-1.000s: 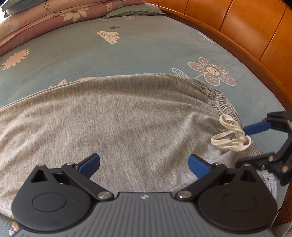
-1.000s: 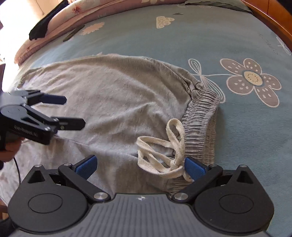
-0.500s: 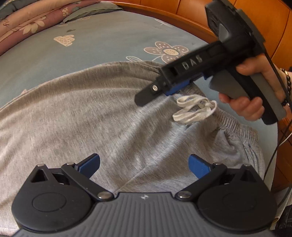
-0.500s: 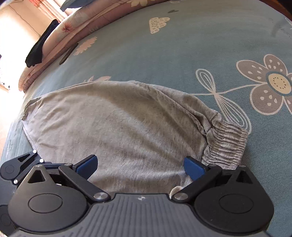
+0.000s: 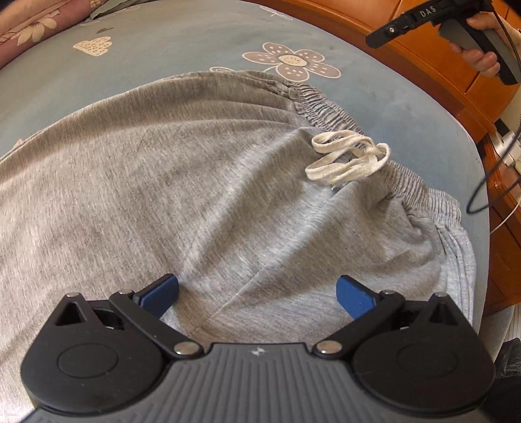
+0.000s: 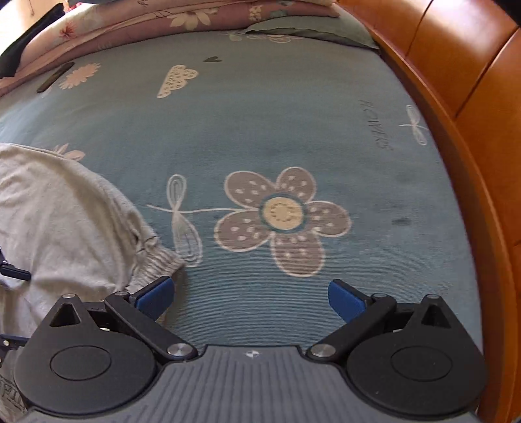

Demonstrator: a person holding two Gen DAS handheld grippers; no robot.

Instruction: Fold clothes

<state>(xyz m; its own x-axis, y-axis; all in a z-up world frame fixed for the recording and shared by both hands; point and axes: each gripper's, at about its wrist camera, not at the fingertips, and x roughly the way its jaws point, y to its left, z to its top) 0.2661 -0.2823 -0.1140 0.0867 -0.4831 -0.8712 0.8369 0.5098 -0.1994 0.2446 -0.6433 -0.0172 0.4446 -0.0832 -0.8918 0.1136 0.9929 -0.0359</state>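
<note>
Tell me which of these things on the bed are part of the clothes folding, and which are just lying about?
Part of the job:
grey shorts
white drawstring
left gripper, open
right gripper, open

Just lying about:
flowered bedsheet
folded quilt
pillow
dark flat object near the quilt
wooden bed frame

Flower-print bed [image 6: 293,107] — grey trousers [image 5: 162,182] spread flat

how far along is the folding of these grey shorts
Early stage. Done: the grey shorts lie spread on the blue bedsheet, waistband toward the wooden bed frame, drawstring loose on top. In hand: nothing; the left gripper is open low over the fabric, the right gripper open over bare sheet. Left: no finished fold shows, so every fold remains.
</note>
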